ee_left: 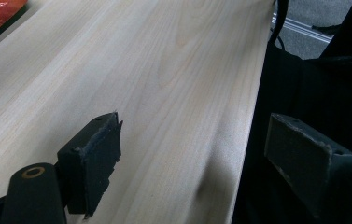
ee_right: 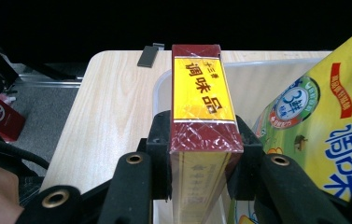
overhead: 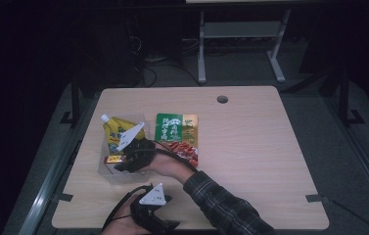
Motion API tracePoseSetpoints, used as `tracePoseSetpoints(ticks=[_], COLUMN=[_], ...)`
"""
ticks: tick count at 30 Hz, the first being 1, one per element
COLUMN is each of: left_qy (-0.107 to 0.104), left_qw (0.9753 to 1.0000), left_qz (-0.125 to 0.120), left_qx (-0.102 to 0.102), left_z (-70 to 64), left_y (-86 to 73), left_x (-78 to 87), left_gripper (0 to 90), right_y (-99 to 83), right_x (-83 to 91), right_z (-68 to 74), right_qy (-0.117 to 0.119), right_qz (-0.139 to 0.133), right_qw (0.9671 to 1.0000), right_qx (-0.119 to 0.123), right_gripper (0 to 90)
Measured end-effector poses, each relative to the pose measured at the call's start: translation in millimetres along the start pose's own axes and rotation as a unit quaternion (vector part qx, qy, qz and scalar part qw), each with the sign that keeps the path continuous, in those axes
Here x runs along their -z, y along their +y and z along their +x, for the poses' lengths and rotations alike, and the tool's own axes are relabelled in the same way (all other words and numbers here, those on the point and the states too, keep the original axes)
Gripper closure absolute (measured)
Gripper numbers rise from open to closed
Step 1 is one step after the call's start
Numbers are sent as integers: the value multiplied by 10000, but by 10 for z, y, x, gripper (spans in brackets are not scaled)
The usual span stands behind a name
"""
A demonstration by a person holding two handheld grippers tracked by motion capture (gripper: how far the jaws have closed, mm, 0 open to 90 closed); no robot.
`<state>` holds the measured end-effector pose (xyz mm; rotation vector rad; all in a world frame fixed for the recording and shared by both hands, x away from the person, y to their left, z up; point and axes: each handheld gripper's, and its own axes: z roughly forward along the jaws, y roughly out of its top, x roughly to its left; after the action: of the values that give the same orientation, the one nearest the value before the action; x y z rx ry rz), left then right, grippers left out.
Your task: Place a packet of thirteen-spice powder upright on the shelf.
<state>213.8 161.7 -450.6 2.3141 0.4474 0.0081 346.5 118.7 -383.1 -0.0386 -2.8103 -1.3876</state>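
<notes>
The wooden table (overhead: 250, 161) is the largest thing, and its far edge has a round hole (overhead: 222, 99). The room around it is dark, so the floor and the metal frame behind are hard to make out. On the left part of the table stands a clear plastic bin (overhead: 104, 172); its walls are almost invisible in the high view. Just beside the bin on the right lies a green and red food packet (overhead: 177, 137), and the person's forearm covers its lower corner. Inside the bin leans a yellow spout pouch (overhead: 115, 128), partly hidden by the grey plate of the right gripper (overhead: 123, 164).

The right gripper (ee_right: 206, 154) clamps a maroon and yellow seasoning box (ee_right: 202, 93) between both jaws, above the bin, near the pouch. The left gripper (ee_left: 192, 154) rests at the near table edge with jaws wide apart and nothing between them.
</notes>
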Motion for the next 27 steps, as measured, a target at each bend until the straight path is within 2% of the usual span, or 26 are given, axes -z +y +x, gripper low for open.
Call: tracePoseSetpoints(ticks=[6,14,18,19,22,27], left_qy=[11,-16,-9,5,39,117], left_qw=[10000,10000,10000,10000,10000,9999], left_qz=[-26,-4,-14,13,-52,-101], left_qx=[-9,29,40,5,65,53], left_z=[2,-3,4,13,23,62], left_y=[0,-2,-4,-3,-8,-7], left_x=[-1,-1,0,8,20,66], left_gripper=[178,178,178,178,178,178], right_y=[-35,-19,-24,-24,-67,-179], right_x=[-35,47,241,241,396,652], right_z=[-6,16,26,26,25,25], right_qy=[37,69,4,4,-22,-167], right_qz=[61,-44,-159,-159,-179,-210], right_qw=[10000,9999,9997,9997,9997,9992], right_qx=[-30,-133,-191,-191,-185,-288], right_gripper=[651,533,471,471,464,466])
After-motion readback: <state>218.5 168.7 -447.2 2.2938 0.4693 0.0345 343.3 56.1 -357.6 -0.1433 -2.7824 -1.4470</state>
